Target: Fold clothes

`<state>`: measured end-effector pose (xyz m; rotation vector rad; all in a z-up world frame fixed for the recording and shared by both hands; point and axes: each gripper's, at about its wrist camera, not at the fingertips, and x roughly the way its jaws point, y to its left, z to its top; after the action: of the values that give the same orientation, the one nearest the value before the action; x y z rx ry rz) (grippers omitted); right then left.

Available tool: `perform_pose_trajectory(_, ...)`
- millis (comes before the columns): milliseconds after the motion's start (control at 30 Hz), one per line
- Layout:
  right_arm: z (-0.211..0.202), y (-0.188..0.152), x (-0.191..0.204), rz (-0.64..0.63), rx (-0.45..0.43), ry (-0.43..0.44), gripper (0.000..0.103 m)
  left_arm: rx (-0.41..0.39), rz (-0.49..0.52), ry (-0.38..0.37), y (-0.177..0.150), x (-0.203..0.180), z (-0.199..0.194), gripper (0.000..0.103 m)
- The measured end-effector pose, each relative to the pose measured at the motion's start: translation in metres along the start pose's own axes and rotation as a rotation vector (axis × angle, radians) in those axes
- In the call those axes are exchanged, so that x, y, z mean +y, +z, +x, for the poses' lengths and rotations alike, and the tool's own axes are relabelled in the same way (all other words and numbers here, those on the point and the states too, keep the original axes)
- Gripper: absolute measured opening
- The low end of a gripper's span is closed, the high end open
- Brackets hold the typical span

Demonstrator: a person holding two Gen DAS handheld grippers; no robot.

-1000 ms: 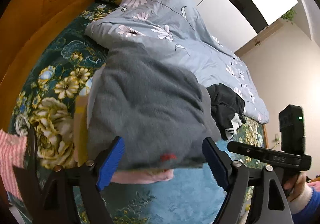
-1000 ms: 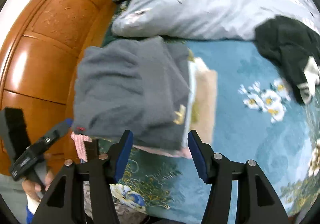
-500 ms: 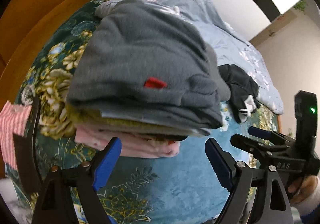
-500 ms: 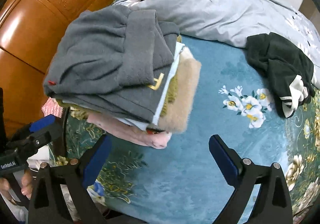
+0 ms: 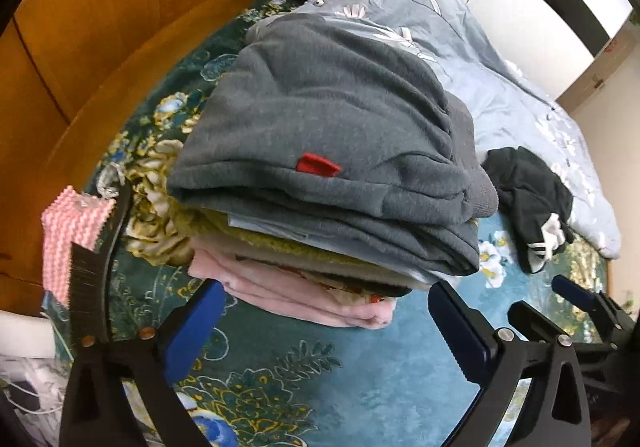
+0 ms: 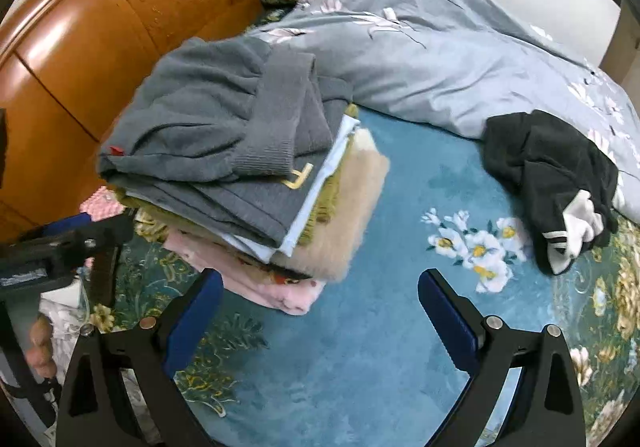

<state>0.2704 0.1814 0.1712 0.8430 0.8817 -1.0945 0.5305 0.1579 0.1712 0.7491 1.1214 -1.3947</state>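
Both grippers hang over the teal bedspread (image 6: 360, 367), left gripper (image 5: 324, 331) and right gripper (image 6: 318, 317) each spread wide, holding nothing. Just beyond them sits the folded stack (image 5: 320, 231), grey sweater (image 5: 320, 115) on top, pink layer at the bottom. Farther right lies a crumpled black garment (image 6: 548, 171), touching the grey floral duvet (image 6: 440, 31) behind.

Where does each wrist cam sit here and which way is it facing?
Left wrist: behind the open left tool, low, facing the stack of folded clothes side-on; the right tool shows at its right edge.
Right wrist: behind the open right tool, higher, looking down on the stack; the left tool and part of a hand show at left.
Shared: the stack, black garment, grey floral duvet, wooden headboard.
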Motion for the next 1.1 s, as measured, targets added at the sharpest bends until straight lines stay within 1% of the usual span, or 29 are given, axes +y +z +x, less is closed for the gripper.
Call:
perform_pose_trajectory(133,0.001,-0.001,-0.001,-0.015,-0.006,0.012,0.098,-0.015,0.0,0.064,-0.002,-0.009,-0.002,0.103)
perform_pose_trajectory(367,0.006,0.001,-0.001,-0.053,-0.012,0.012,0.098,-0.023,-0.001,0.095,-0.01,-0.014,0.004,0.103)
perform_pose_trajectory(467,0.009,0.002,-0.001,-0.063,-0.011,0.043,0.098,-0.035,-0.023,0.121,-0.015,-0.011,0.008,0.103)
perform_pose_trajectory(533,0.011,0.002,-0.001,-0.072,-0.005,0.051,0.098,-0.024,-0.038,0.124,-0.016,-0.009,0.012,0.103)
perform_pose_trajectory(633,0.017,0.002,0.002,-0.1,0.004,0.041,0.098,-0.008,-0.059,0.129,-0.019,-0.006,0.018,0.103)
perform_pose_trajectory(833,0.025,0.007,0.005,-0.124,0.022,0.046,0.098,-0.008,-0.053,0.159,-0.02,-0.001,0.026,0.103)
perform_pose_trajectory(1100,0.039,0.014,0.009,-0.153,0.047,0.049,0.098,-0.009,-0.049,0.162,-0.018,0.001,0.04,0.103)
